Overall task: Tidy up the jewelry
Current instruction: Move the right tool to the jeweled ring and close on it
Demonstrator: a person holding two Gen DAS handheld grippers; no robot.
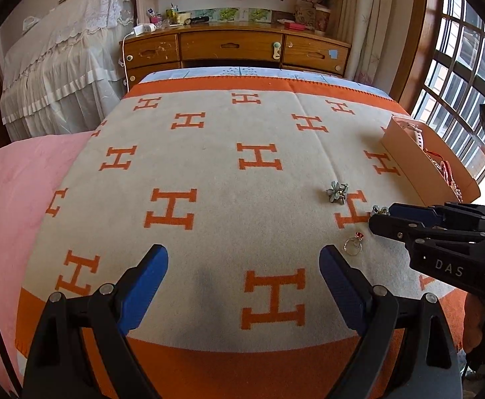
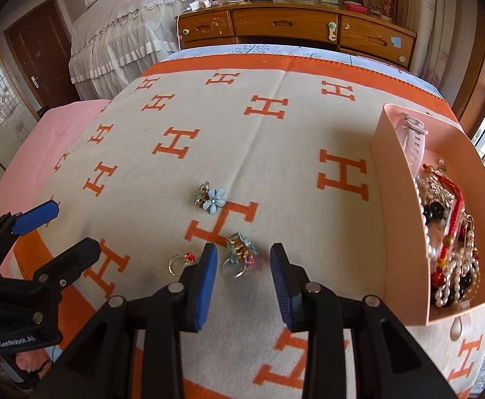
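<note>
A gem-set ring [image 2: 239, 259] with a gold and blue cluster lay on the blanket [image 2: 275, 166], between the spread fingers of the right gripper [image 2: 243, 266], which touched nothing. Just to its left sat a clear ring with a red stone [image 2: 181, 262], and farther up the blanket a blue flower ring [image 2: 211, 198]. To the right stood a pink open box [image 2: 395, 206] holding a pale watch [image 2: 413, 143], pearl strands [image 2: 455, 266] and a red beaded cord [image 2: 452, 219]. The left gripper [image 1: 244, 267] hovered with its jaws wide apart over bare blanket, empty. The blanket was cream with orange H letters and an orange border, spread over a bed beside a pink cover [image 1: 13, 206]. Beyond it stood a wooden drawer unit [image 1: 232, 46], furniture under a white lace cloth [image 1: 66, 56] and a gridded window [image 1: 458, 76].
</note>
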